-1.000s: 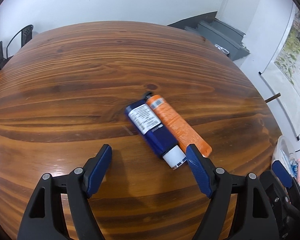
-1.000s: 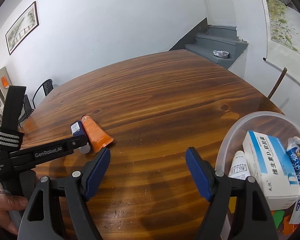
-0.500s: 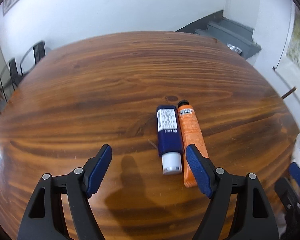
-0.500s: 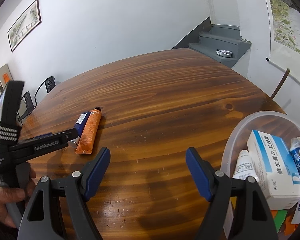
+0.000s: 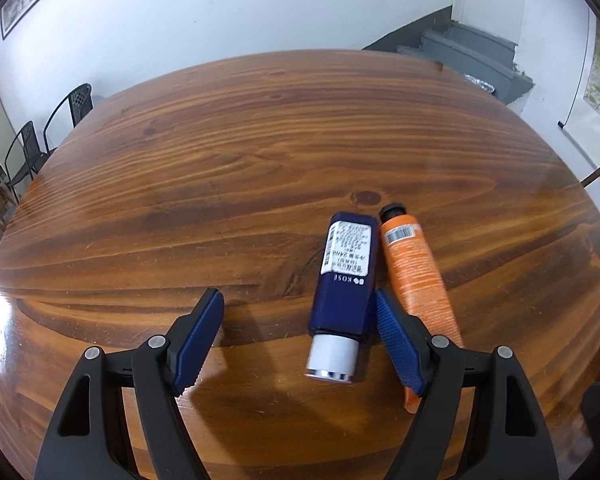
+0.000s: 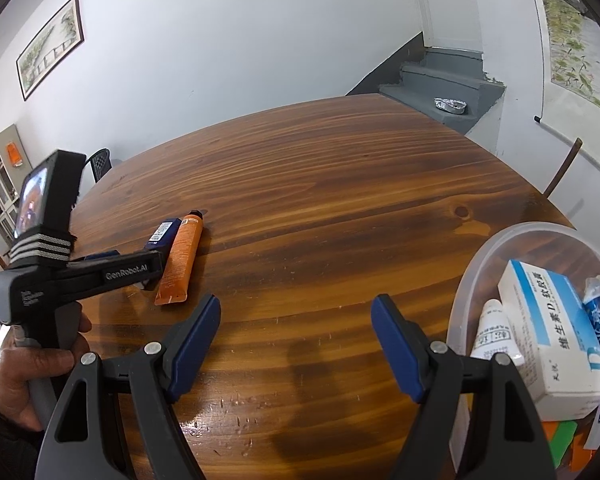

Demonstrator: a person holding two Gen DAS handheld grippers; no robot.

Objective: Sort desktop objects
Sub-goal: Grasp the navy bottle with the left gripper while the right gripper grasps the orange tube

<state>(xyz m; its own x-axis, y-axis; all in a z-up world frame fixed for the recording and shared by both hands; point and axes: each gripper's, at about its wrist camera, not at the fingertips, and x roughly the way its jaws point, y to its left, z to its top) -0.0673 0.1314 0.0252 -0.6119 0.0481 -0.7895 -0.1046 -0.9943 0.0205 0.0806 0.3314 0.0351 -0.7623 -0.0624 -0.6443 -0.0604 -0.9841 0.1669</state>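
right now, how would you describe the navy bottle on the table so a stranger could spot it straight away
On the round wooden table only two things lie loose, side by side near the left gripper. The navy bottle is the squarish one with a white label and a white cap; its neighbour, the orange tube, is flat with a small black cap.

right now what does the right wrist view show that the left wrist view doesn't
Only the right wrist view shows the clear plastic tub holding a blue and white box and a small white tube, the open right gripper over bare wood, and the hand holding the other tool.

Only the left wrist view shows the open left gripper straddling the dark blue bottle's white cap and its printed label.

Both show the blue bottle, the orange tube beside it, the wooden table and the grey stairs.
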